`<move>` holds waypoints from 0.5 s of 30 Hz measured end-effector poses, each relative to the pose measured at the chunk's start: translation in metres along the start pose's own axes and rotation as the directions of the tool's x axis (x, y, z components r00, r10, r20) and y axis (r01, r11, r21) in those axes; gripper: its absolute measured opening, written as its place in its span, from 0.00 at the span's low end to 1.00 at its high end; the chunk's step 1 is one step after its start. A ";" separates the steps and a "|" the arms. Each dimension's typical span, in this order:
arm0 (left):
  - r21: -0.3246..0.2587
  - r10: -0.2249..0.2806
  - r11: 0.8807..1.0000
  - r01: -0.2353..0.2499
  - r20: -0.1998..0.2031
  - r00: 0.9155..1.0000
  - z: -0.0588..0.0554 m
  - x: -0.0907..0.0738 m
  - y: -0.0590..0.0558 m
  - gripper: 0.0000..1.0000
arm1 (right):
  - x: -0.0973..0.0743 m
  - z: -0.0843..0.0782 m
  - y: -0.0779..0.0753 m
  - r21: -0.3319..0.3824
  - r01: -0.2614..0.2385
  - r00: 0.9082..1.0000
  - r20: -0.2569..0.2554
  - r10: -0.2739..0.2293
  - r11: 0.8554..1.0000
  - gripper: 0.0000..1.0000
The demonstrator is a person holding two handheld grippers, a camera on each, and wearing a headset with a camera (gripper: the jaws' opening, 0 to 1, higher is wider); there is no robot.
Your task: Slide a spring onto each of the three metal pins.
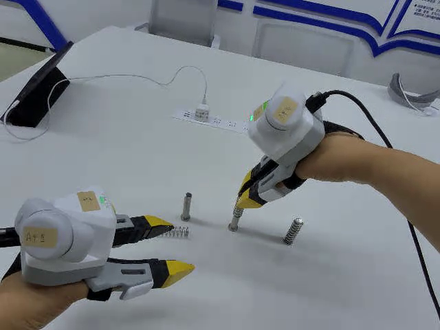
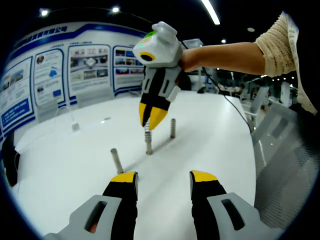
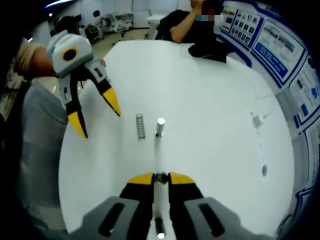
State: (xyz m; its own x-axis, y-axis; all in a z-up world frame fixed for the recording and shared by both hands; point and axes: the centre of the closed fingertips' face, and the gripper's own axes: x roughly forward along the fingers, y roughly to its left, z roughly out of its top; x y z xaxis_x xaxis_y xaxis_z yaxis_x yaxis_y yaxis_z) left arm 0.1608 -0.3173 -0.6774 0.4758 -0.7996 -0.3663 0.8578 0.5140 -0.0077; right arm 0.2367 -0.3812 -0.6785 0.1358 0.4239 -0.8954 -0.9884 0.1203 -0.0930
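White workbench [image 1: 103, 137] holds the job: the right gripper [image 1: 243, 203] clamps a spring [image 2: 147, 131] over the middle pin [image 1: 234, 223], while the left gripper [image 1: 179, 245], jaws apart, waits beside the loose spring [image 1: 177, 232] (light, squashy, apt to roll, so I'd nip it gently mid-coil, not by its ends).

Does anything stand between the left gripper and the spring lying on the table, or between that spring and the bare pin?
Nothing visible. Only bare table separates the left gripper from the loose spring, and it from the bare pin. The right gripper holds a second spring at the middle pin, aside.
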 end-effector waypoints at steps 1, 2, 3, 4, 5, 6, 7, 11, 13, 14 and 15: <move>0.000 0.000 1.000 0.000 0.000 1.000 0.000 0.000 0.000 0.42 | 0.001 -0.001 0.000 -0.001 -0.001 1.000 -0.002 0.001 1.000 0.12; -0.001 0.001 1.000 -0.001 -0.001 1.000 -0.001 0.000 0.000 0.42 | 0.003 -0.002 0.000 0.000 -0.001 1.000 -0.007 0.001 1.000 0.12; -0.003 0.001 1.000 -0.001 -0.001 1.000 -0.001 0.000 0.000 0.42 | 0.003 -0.002 0.000 0.003 -0.002 1.000 -0.009 0.002 1.000 0.12; -0.004 0.002 1.000 -0.002 0.000 1.000 -0.001 0.000 0.001 0.42 | 0.004 -0.003 0.000 0.007 -0.006 1.000 -0.011 0.006 1.000 0.12; -0.005 0.003 1.000 -0.003 -0.001 1.000 -0.001 0.000 0.001 0.42 | 0.005 -0.003 0.000 0.011 -0.007 1.000 -0.013 0.007 1.000 0.12; -0.006 0.004 1.000 -0.004 -0.001 1.000 -0.002 -0.001 0.001 0.42 | 0.006 -0.003 -0.001 0.011 -0.006 1.000 -0.014 0.007 1.000 0.12; -0.007 0.004 1.000 -0.004 0.000 1.000 -0.002 -0.001 0.002 0.42 | 0.007 -0.004 -0.001 0.016 -0.009 1.000 -0.017 0.010 1.000 0.12; -0.009 0.005 1.000 -0.005 0.001 1.000 -0.002 0.000 0.002 0.42 | 0.013 -0.007 -0.001 0.026 -0.015 1.000 -0.023 0.016 1.000 0.12; -0.009 0.007 1.000 -0.007 0.001 1.000 -0.002 0.000 0.002 0.42 | 0.017 -0.009 -0.002 0.031 -0.019 0.999 -0.026 0.020 0.999 0.12; -0.010 0.007 1.000 -0.007 0.001 1.000 -0.002 0.000 0.002 0.42 | 0.018 -0.010 -0.003 0.033 -0.020 0.999 -0.029 0.020 0.999 0.12; -0.011 0.008 1.000 -0.008 0.001 1.000 -0.002 -0.001 0.002 0.42 | 0.019 -0.011 -0.003 0.035 -0.020 0.999 -0.030 0.021 0.999 0.12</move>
State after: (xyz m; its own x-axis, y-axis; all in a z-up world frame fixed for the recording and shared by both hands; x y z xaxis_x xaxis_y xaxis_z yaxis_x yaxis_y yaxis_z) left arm 0.1617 -0.3151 -0.6795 0.4825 -0.7961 -0.3653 0.8519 0.5235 -0.0156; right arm 0.2414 -0.3831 -0.7001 0.1130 0.3993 -0.9098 -0.9879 0.1433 -0.0598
